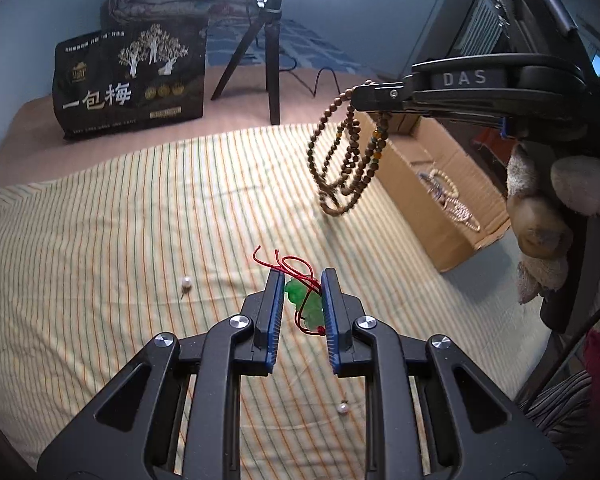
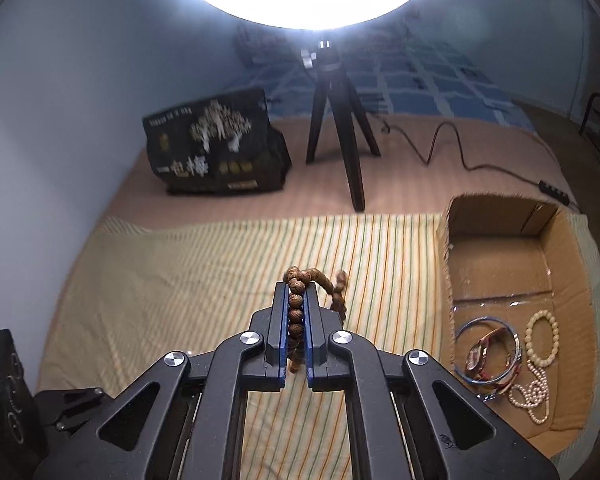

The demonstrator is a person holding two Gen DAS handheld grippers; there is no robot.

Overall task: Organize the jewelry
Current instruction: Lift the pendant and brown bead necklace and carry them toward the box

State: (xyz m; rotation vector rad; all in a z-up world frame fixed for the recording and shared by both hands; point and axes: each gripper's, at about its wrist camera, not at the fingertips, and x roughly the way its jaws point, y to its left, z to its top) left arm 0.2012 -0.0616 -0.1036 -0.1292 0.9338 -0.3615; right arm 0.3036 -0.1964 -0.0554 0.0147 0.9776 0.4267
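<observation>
Right tongs [image 2: 296,320] pinch the wooden bead strand [image 1: 346,160], lifted clear so its loops hang free near the cardboard box [image 2: 572,280]. Left tongs [image 1: 300,304] nip the green pendant [image 1: 304,304] by its red cord [image 1: 288,264], likely also bound for the box.

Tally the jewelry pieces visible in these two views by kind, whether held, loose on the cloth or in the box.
Wooden bead strands: 1, in the right gripper
Green pendants on red cord: 1, in the left gripper
Loose pearl pieces on the cloth: 2
Pearl strands in the box: 2
Bangles: 1
Watches: 1
Total: 8
</observation>
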